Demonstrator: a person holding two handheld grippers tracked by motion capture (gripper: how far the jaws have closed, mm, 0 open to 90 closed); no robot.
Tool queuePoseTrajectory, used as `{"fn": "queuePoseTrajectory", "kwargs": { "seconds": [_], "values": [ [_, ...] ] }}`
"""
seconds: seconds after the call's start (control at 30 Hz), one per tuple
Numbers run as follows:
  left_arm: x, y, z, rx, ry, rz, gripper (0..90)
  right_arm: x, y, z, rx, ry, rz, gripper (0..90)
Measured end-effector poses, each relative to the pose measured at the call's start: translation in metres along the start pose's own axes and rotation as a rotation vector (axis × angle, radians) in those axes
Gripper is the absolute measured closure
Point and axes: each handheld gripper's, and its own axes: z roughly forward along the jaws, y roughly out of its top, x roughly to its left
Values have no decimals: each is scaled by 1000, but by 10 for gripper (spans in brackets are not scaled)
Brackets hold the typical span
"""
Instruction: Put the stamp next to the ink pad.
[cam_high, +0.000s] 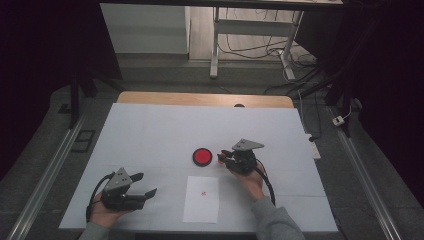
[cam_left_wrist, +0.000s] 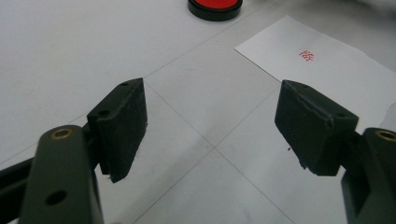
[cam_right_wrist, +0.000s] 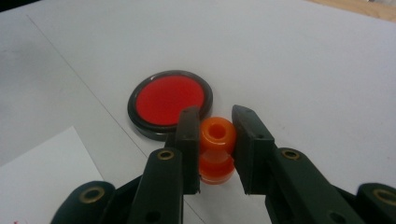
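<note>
Two claws: right claw (cam_right_wrist: 212, 144) grips one orange stamp (cam_right_wrist: 216, 148).

Between the right gripper's (cam_right_wrist: 212, 140) jaws sits the stamp (cam_right_wrist: 216, 149); the ink pad (cam_right_wrist: 169, 101) lies just beyond them, the paper (cam_right_wrist: 42, 175) beside.

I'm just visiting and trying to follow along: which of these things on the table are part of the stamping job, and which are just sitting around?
Part of the job:
- orange stamp, clamped in the right gripper
- red ink pad
- paper sheet, already bearing a red mark
- left gripper, open, holding nothing

Just lying about:
- desk frame and cables on the floor beyond the table
</note>
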Motion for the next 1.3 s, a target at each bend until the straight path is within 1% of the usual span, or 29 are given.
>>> {"fn": "queuePoseTrajectory", "kwargs": {
  "seconds": [0.13,0.3,0.47,0.97,1.0,1.07,1.13,1.3],
  "values": [
    [0,0,0,0,0,1,256,1,-2,3,25,-12,-16,722],
    [0,0,1,2,0,-1,256,2,-3,6,49,-13,-35,721],
    [0,0,1,1,1,0,256,3,-4,6,61,-18,-43,720],
    [1,0,0,2,0,1,254,3,-4,7,58,-14,-44,712],
    [1,0,0,2,1,0,253,3,-4,6,63,-16,-41,690],
    [1,-1,1,0,0,-3,253,2,-4,6,53,-11,-32,586],
    [2,-1,1,0,2,-5,253,0,-3,4,34,-8,-14,555],
    [3,0,3,-1,-1,-8,253,-4,-1,-4,0,-1,11,497]
  ]
}}
